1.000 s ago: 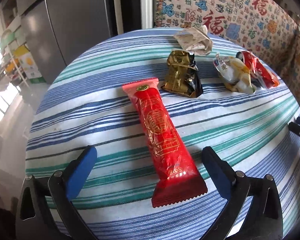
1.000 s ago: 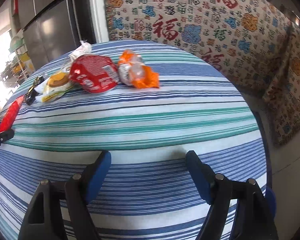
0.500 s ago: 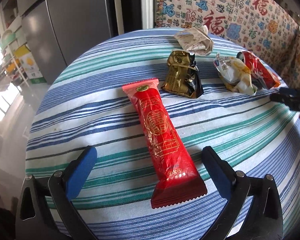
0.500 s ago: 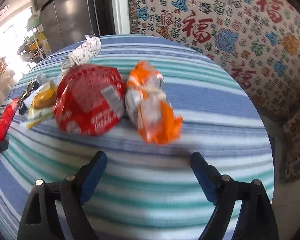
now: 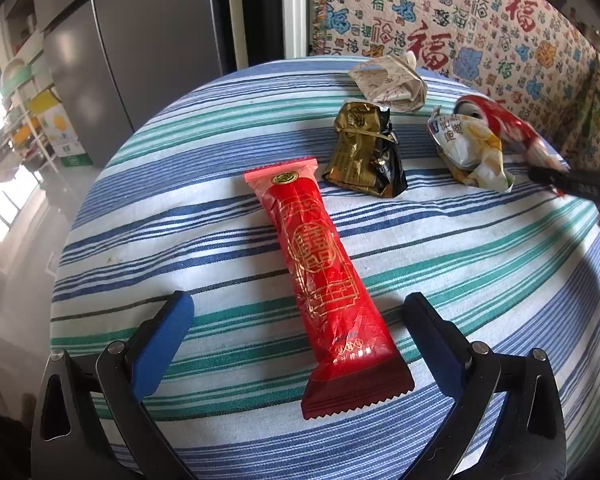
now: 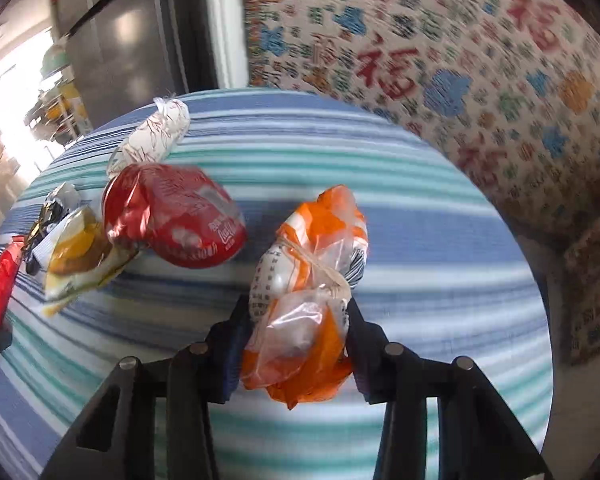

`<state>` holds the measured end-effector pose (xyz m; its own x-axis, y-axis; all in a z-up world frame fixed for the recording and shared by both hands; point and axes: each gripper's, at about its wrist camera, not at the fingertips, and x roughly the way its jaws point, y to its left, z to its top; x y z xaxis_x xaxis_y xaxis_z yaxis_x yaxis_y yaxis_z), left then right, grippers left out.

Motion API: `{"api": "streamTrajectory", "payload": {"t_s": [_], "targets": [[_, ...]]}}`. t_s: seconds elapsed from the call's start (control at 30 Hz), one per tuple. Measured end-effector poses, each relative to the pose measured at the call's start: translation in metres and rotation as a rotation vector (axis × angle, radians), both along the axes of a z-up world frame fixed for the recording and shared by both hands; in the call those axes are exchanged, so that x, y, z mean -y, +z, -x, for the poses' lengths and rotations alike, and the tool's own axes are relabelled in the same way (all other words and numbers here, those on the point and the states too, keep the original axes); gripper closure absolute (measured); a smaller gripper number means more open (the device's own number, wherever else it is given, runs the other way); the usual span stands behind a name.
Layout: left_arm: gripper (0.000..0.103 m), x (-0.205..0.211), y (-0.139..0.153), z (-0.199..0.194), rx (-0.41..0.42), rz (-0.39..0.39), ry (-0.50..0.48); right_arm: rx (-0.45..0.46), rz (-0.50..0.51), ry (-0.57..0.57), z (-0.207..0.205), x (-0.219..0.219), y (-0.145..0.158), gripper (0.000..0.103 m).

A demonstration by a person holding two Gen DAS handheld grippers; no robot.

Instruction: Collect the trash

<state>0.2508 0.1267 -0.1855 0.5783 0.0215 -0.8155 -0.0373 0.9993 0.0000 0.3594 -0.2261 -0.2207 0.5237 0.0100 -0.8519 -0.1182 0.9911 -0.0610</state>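
My right gripper point(image 6: 298, 332) is shut on an orange and clear plastic wrapper point(image 6: 312, 280) over the striped round table point(image 6: 420, 208). Left of it lie a red round wrapper point(image 6: 172, 216), a yellow and white wrapper point(image 6: 80, 256) and a white twisted wrapper point(image 6: 156, 136). My left gripper point(image 5: 300, 340) is open, its fingers either side of the near end of a long red snack wrapper point(image 5: 320, 268). Beyond that lie a gold and black wrapper point(image 5: 364, 152), the white crumpled wrapper point(image 5: 392, 80), the yellow and white wrapper point(image 5: 472, 148) and the red one point(image 5: 504, 124).
A sofa with a patterned cover point(image 5: 480, 32) stands behind the table, and a grey fridge point(image 5: 140, 40) at the back left. The right gripper's dark arm point(image 5: 572, 184) shows at the right edge of the left wrist view.
My right gripper moved forward across the table to the orange wrapper and shut on it. My left gripper has stayed open over the long red wrapper.
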Motion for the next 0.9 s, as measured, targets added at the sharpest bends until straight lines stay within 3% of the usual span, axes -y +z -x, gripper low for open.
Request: {"api": "streamTrajectory", "payload": {"t_s": [0.07,0.2,0.4,0.47,0.5,0.53,0.9], "targets": [[0.0,-0.001,0.0,0.0,-0.001,0.002,-0.004,-0.022,-0.007,-0.048,0.031,0.0,0.003,0.058],[0.0,-0.006,0.002,0.004,-0.008,-0.002,-0.01,0.008,0.003,-0.001,0.089,-0.024,0.004,0.056],[0.0,-0.023,0.003,0.016,-0.009,-0.001,0.009,0.074,0.013,-0.017,0.107,-0.024,0.005,0.05],[0.0,-0.022,0.003,0.018,-0.003,-0.004,0.01,0.063,-0.018,-0.034,0.106,-0.016,0.004,0.026],[0.0,-0.022,0.002,0.018,-0.002,-0.005,0.011,0.042,-0.028,-0.035,0.103,-0.014,0.001,0.005],[0.0,-0.022,0.002,0.018,-0.002,-0.004,0.013,0.029,-0.027,-0.033,0.102,-0.014,-0.002,0.002],[0.0,-0.02,0.002,0.011,-0.018,-0.006,0.004,0.021,-0.005,-0.02,0.101,-0.018,-0.004,0.0]]}}
